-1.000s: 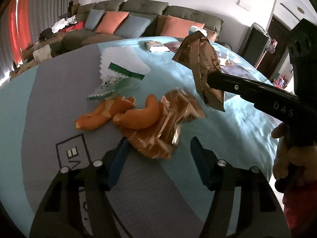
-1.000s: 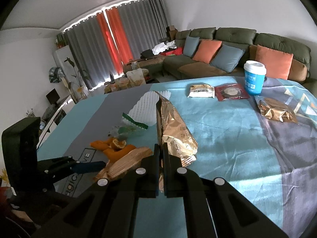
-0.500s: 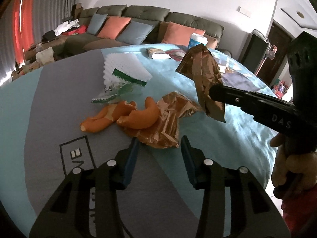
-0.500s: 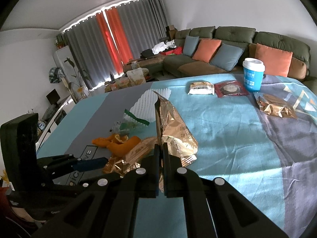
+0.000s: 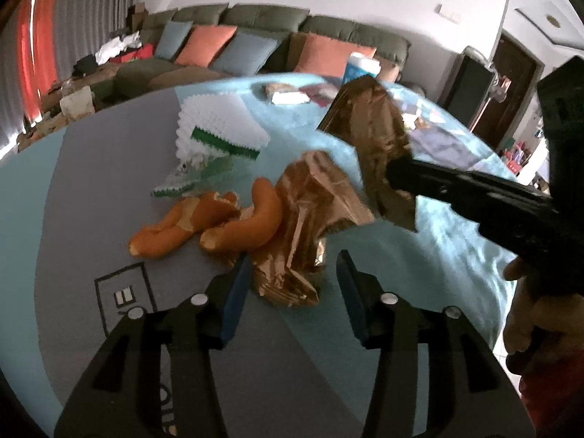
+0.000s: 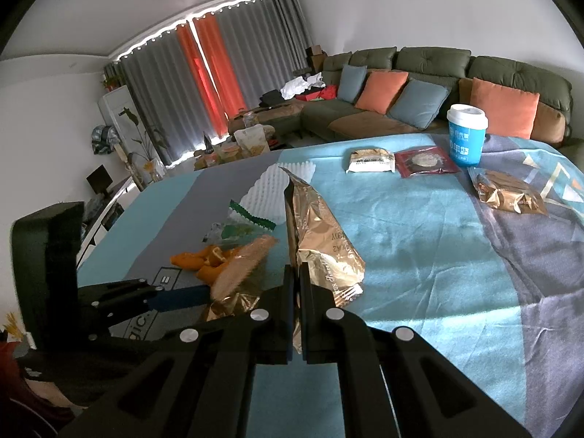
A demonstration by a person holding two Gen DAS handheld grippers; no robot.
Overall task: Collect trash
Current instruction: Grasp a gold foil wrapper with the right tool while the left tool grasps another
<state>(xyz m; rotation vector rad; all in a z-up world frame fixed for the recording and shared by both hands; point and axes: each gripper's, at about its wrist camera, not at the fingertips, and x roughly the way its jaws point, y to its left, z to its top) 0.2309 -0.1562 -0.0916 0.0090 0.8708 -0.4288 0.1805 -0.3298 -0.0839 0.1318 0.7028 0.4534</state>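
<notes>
1. Right gripper (image 6: 296, 292): fingers clamped on a gold wrapper (image 6: 321, 237), held clear above the worktop (image 6: 419, 255)
2. Left gripper (image 5: 292, 277): fingers part-open, just been closing, astride a crumpled wrapper (image 5: 306, 226); contact unclear
3. Outstanding: orange peel (image 5: 219, 222) left of it, green-white wrapper (image 5: 204, 168) beyond, third gold wrapper (image 6: 507, 193) far right

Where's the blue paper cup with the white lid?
In the right wrist view, the blue paper cup with the white lid stands upright at the far right of the blue blanket, just right of the dark red snack packet.
</notes>
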